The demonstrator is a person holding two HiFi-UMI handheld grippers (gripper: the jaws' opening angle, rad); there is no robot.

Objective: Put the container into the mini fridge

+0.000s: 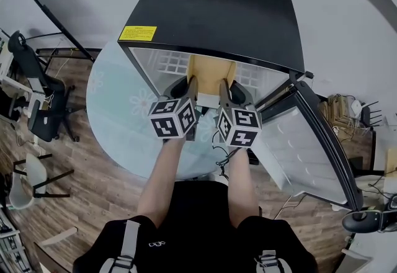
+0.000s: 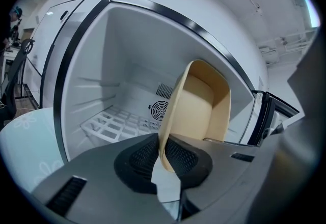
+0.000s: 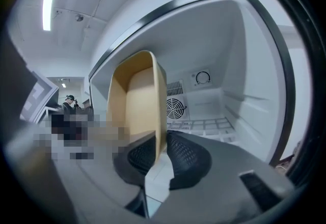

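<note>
Grip mattered most at this step. The beige container (image 1: 211,70) hung at the mouth of the open mini fridge (image 1: 211,11), in the upper centre of the head view. It was carried between the two tools and not yet set down.

The left gripper (image 1: 188,85) had its jaws almost together, with the ribbed pads pinching one thin side wall of the container near its edge. The right gripper (image 1: 224,87) was clamped in the same narrow way on the opposite wall. In both gripper views only that one wall stood between the pads.

Behind the container, the left gripper view showed the white wire shelf (image 2: 114,123) low at centre left. The round fan grille (image 2: 158,111) sat on the back wall just above it.

Done well, the move would probably have both tools travel forward together at one pace and one height, since any difference between them would likely twist or flex walls this thin. The path looked safest through the middle of the opening, away from the dark frame and from the door (image 1: 304,141) standing open at the right of the head view.

The base should probably rest flat on the shelf, short of the fan, before either pinch loosened. Letting go with both at once seemed wiser than one side first, which might tip the container.
</note>
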